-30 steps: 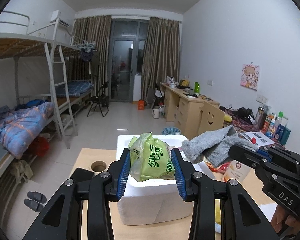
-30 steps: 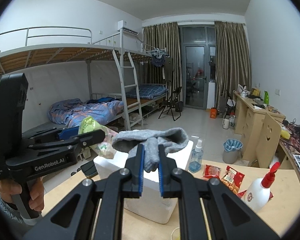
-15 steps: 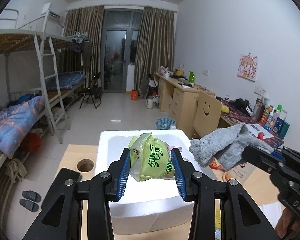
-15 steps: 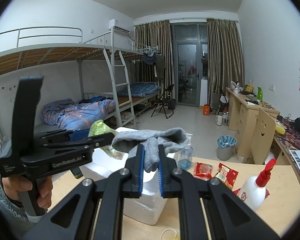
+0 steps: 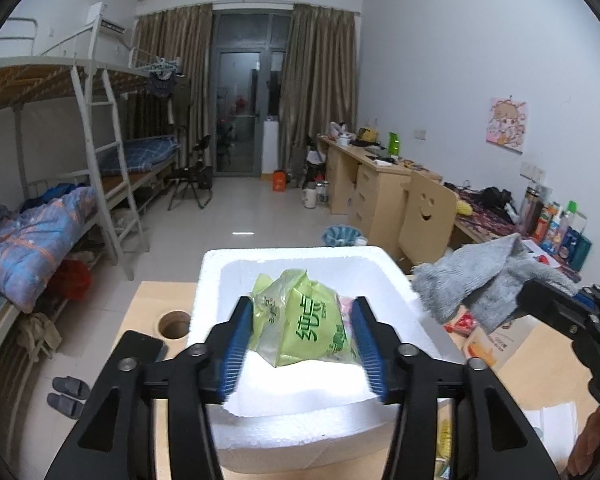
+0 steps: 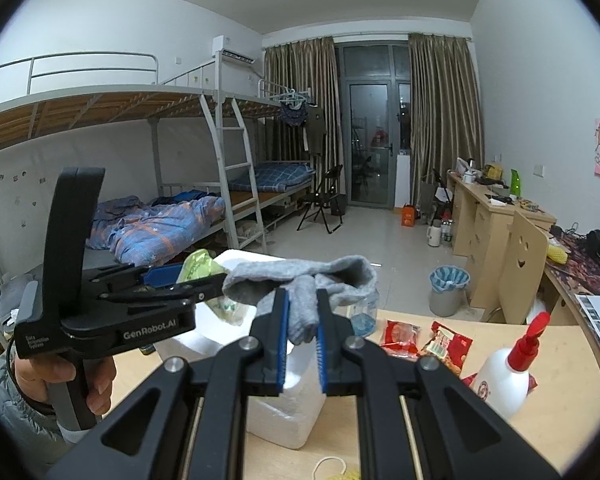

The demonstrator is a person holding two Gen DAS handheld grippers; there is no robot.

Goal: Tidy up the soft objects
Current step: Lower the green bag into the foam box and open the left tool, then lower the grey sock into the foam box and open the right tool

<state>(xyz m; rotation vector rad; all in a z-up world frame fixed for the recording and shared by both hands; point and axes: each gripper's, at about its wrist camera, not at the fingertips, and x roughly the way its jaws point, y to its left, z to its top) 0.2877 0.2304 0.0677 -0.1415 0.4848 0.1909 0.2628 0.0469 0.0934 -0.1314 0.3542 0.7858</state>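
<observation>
My left gripper (image 5: pixel 302 344) is shut on a green tissue pack (image 5: pixel 306 322) and holds it over the open white foam box (image 5: pixel 284 428) on the wooden table. My right gripper (image 6: pixel 302 334) is shut on a grey sock (image 6: pixel 300 280), held in the air just right of the box. The sock also shows in the left wrist view (image 5: pixel 480 280), beside the box's right rim. The left gripper and the tissue pack (image 6: pixel 198 266) show in the right wrist view at left. Something pink lies in the box behind the pack.
On the table are a phone (image 5: pixel 138 350), a round cable hole (image 5: pixel 175 324), red snack packets (image 6: pixel 428 340), a white spray bottle with a red nozzle (image 6: pixel 506 372) and a clear bottle (image 6: pixel 364 312). Bunk beds stand left, desks right.
The left gripper has tilted down and moved forward with the tissue pack, so the box's inside shows beneath it. The right gripper still holds the sock beside the box.
</observation>
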